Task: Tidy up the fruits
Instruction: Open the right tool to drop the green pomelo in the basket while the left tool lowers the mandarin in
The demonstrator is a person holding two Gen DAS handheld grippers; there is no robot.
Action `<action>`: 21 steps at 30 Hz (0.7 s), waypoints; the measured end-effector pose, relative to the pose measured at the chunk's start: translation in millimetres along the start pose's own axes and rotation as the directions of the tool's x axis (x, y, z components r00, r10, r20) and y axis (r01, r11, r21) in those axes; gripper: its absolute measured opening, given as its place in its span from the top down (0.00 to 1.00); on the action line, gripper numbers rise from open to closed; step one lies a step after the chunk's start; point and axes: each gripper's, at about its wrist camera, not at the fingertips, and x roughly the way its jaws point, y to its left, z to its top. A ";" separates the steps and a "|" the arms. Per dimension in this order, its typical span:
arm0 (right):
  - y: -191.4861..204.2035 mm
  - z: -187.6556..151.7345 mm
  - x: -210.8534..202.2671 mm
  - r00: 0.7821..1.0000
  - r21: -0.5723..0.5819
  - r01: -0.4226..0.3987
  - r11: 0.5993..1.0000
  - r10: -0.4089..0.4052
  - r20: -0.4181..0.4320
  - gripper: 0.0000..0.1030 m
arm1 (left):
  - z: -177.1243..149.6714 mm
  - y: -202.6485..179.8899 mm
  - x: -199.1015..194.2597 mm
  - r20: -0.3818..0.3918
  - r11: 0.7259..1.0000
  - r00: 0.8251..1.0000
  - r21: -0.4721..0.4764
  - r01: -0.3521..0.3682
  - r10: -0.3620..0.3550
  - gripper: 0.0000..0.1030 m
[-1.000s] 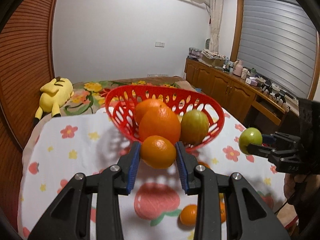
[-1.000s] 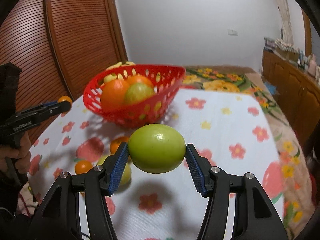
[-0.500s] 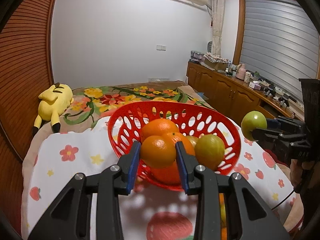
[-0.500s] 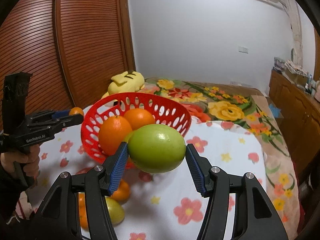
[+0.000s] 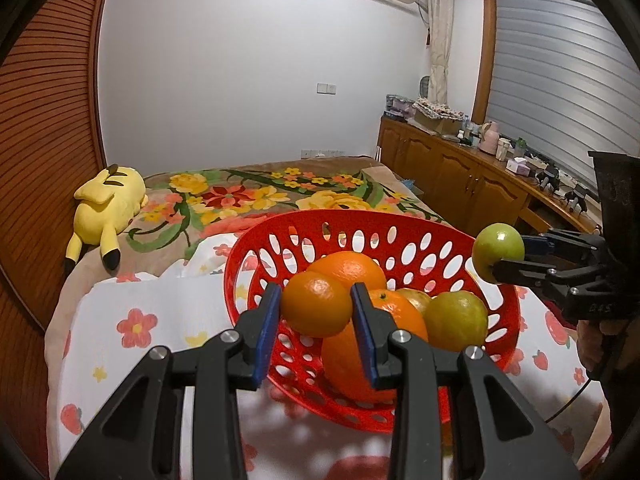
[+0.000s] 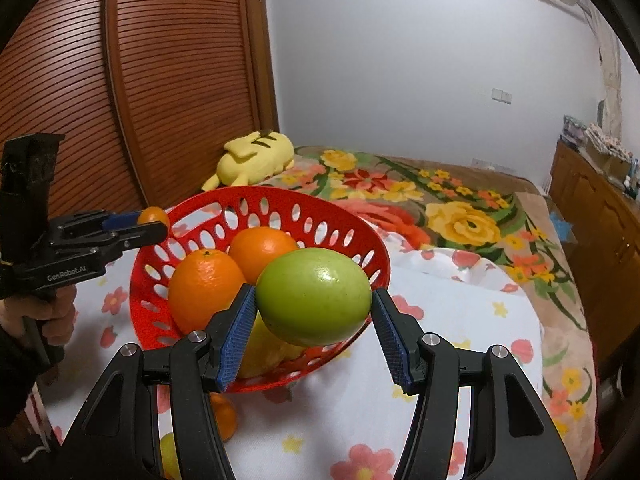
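Left wrist view, left tool [image 5: 316, 310] gripping small orange [image 5: 316, 304], right tool [image 6: 314, 316] clamping green fruit [image 6: 314, 297], red basket [image 5: 400, 222]

left tongs [image 5: 316, 312] and right tongs [image 6: 314, 312] are each held level, clamped on fruit.

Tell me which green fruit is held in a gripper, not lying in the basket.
The bright green fruit clamped in the right gripper. The duller green one lies inside the red basket beside the oranges.

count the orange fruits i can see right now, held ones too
4: a small orange in the left gripper, two oranges in the red basket at and, one on the cloth. Others may be hidden.
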 end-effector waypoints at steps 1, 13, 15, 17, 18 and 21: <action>-0.6 0.5 2.6 1.000 0.000 -0.001 1.000 0.001 -0.004 0.42 | 0.1 1.1 2.1 -0.003 1.000 1.000 0.001 -0.003 0.003 0.68; -4.4 7.2 22.2 0.999 -0.020 -0.005 1.000 0.004 -0.034 0.42 | 2.2 4.5 19.9 -0.029 1.000 1.000 -0.004 -0.008 0.008 0.68; -3.0 6.5 23.0 0.999 -0.023 -0.006 1.000 0.005 -0.037 0.42 | 2.1 5.0 21.4 -0.033 1.000 0.999 -0.005 -0.008 0.008 0.68; -2.4 6.4 23.5 0.999 -0.026 -0.008 1.000 0.007 -0.039 0.42 | 1.6 5.0 21.9 -0.034 1.000 0.999 -0.006 -0.010 0.010 0.68; -2.7 6.4 23.6 0.999 -0.026 -0.008 1.000 0.007 -0.040 0.42 | 1.2 5.2 22.2 -0.035 1.000 0.999 -0.006 -0.010 0.010 0.68; -2.3 6.4 23.6 0.999 -0.027 -0.008 1.000 0.006 -0.040 0.42 | 1.2 5.5 23.5 -0.037 1.000 0.999 -0.007 -0.010 0.010 0.68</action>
